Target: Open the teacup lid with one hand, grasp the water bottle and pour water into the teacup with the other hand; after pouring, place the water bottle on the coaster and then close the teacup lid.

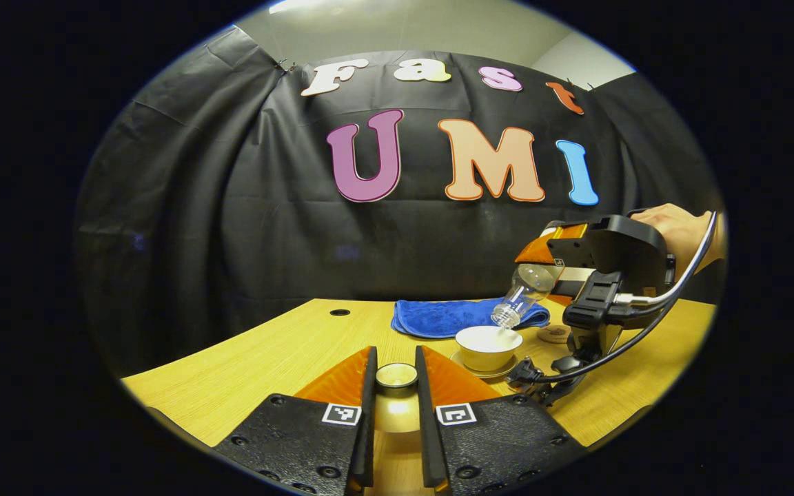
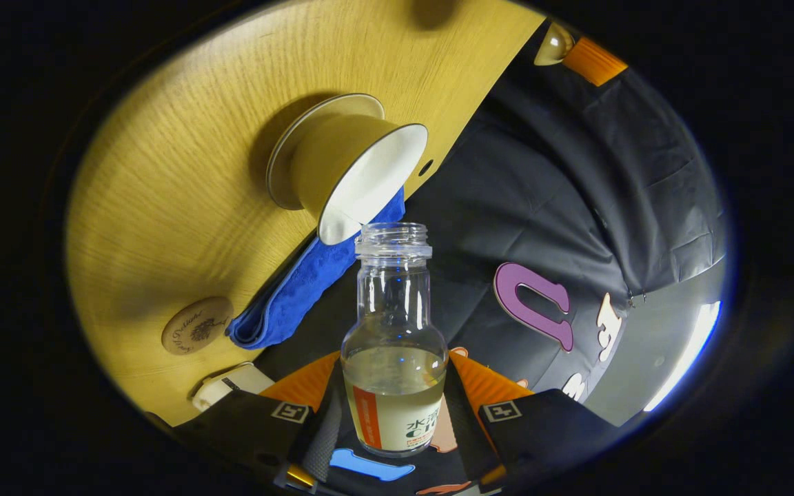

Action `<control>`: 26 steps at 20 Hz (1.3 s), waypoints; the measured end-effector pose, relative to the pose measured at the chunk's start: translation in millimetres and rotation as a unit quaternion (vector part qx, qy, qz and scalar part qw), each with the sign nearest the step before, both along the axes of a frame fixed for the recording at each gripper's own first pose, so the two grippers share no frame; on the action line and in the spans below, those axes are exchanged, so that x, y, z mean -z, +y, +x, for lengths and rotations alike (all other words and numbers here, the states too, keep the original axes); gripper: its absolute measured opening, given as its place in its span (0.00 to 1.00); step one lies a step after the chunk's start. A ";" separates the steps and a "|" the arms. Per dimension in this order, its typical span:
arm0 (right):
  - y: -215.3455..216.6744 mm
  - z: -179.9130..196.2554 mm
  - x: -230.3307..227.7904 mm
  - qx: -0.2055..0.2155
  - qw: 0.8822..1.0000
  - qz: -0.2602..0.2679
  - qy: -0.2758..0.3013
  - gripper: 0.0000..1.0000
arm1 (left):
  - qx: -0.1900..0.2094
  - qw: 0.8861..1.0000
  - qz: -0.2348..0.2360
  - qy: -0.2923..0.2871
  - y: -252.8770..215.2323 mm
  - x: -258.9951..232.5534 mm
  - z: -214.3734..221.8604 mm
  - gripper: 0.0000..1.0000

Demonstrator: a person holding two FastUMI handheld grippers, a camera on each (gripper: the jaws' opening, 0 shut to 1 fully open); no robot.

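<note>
Between the left gripper (image 1: 395, 375)'s fingers sits the lid (image 1: 396, 376), pinched narrow above the worktop (image 1: 252, 358). Ahead and to its right, the right gripper (image 1: 548, 275) holds the bottle (image 1: 524, 293) tilted, mouth down over the open teacup (image 1: 488, 346) on its saucer (image 1: 476, 370). Beyond the cup lies a blue cloth (image 1: 438, 317); the coaster (image 1: 554, 334) sits just past the cup, beside the right gripper. From the right gripper (image 2: 393, 413), the bottle (image 2: 395, 344) is clamped at its body, water still inside.

Clear glossy bottle (image 2: 393, 331), woodgrain table (image 2: 183, 179), plush cloth (image 1: 452, 317).
</note>
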State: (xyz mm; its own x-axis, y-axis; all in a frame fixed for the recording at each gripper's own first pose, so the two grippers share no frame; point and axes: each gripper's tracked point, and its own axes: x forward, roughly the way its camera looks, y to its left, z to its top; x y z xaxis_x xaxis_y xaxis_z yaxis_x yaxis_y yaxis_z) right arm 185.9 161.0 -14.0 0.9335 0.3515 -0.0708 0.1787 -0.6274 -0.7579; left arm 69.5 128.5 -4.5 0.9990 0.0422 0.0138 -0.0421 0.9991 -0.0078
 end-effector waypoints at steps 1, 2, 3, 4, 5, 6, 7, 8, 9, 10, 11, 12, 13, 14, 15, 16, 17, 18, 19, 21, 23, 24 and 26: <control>1.2 -0.2 -0.2 0.000 1.000 0.000 0.000 0.75 | 0.000 1.000 0.000 0.000 -0.1 -0.6 -0.3 0.25; 2.0 -0.2 -0.2 0.001 1.000 0.002 0.002 0.75 | 0.000 1.000 0.000 0.000 0.0 -0.3 -0.2 0.25; 1.3 -0.3 -0.2 0.002 1.000 0.005 0.003 0.75 | 0.000 1.000 0.000 0.000 0.1 -0.4 -0.1 0.25; 2.1 -0.6 0.3 0.003 1.000 0.007 0.005 0.75 | -0.001 1.000 0.000 0.000 0.2 -0.4 -0.2 0.25; 1.0 0.2 1.1 0.005 1.000 0.012 0.008 0.75 | -0.002 1.000 0.000 0.000 0.7 -0.3 0.0 0.25; -0.2 0.3 3.6 0.010 1.000 0.021 0.016 0.76 | -0.006 1.000 0.001 0.000 1.3 -0.2 0.1 0.25; -3.2 0.9 7.1 0.019 0.999 0.035 0.030 0.76 | -0.008 1.000 0.001 -0.001 1.5 -0.6 0.3 0.25; -4.1 1.2 8.5 0.023 0.998 0.053 0.041 0.76 | -0.011 1.000 0.001 -0.001 1.9 -0.4 0.3 0.25; -4.8 0.7 8.6 0.026 0.996 0.071 0.049 0.76 | -0.013 1.000 0.002 -0.001 2.2 -0.6 0.3 0.25; -6.0 0.5 10.4 0.032 0.994 0.089 0.060 0.77 | -0.013 1.000 0.001 -0.001 2.1 0.0 0.5 0.25; -8.3 1.5 13.1 0.039 0.991 0.107 0.072 0.77 | -0.014 1.000 0.002 -0.001 2.2 -0.4 0.2 0.25; -10.9 2.0 16.3 0.049 0.987 0.125 0.086 0.76 | -0.016 1.000 0.002 -0.001 3.0 -0.7 0.3 0.25; -13.6 1.9 17.3 0.054 0.984 0.144 0.095 0.75 | -0.018 1.000 0.002 -0.001 3.4 -0.6 0.5 0.25; -15.9 2.2 19.4 0.062 0.978 0.166 0.107 0.75 | -0.019 1.000 0.001 -0.001 3.1 -0.2 0.5 0.25; -20.7 3.9 19.5 0.071 0.971 0.192 0.119 0.74 | -0.020 1.000 0.001 -0.001 3.6 -0.8 0.3 0.23; -23.1 4.7 20.3 0.080 0.963 0.221 0.132 0.75 | -0.022 1.000 0.001 -0.001 4.1 -0.3 0.6 0.25; -25.8 6.5 18.8 0.087 0.953 0.251 0.143 0.77 | -0.022 1.000 0.001 -0.001 3.6 -0.1 1.0 0.25; -27.2 6.9 14.5 0.093 0.941 0.286 0.152 0.78 | -0.022 1.000 0.000 -0.001 3.7 -0.4 0.9 0.27; -30.4 10.5 14.0 0.102 0.922 0.332 0.168 0.79 | -0.020 1.000 0.000 -0.001 3.0 -0.9 0.7 0.25; -34.7 13.2 10.3 0.119 0.866 0.438 0.210 0.80 | -0.018 1.000 0.000 -0.001 3.5 -0.5 0.3 0.25; -40.9 14.9 0.7 0.118 0.814 0.522 0.227 0.77 | -0.018 1.000 0.000 -0.001 3.2 -0.4 0.5 0.25; -44.4 15.9 -0.5 0.118 0.787 0.558 0.234 0.79 | -0.017 1.000 0.000 -0.001 3.0 -0.3 0.6 0.25; -54.6 18.9 -2.0 0.120 0.717 0.638 0.254 0.80 | -0.016 1.000 0.000 -0.001 3.0 -0.4 0.6 0.25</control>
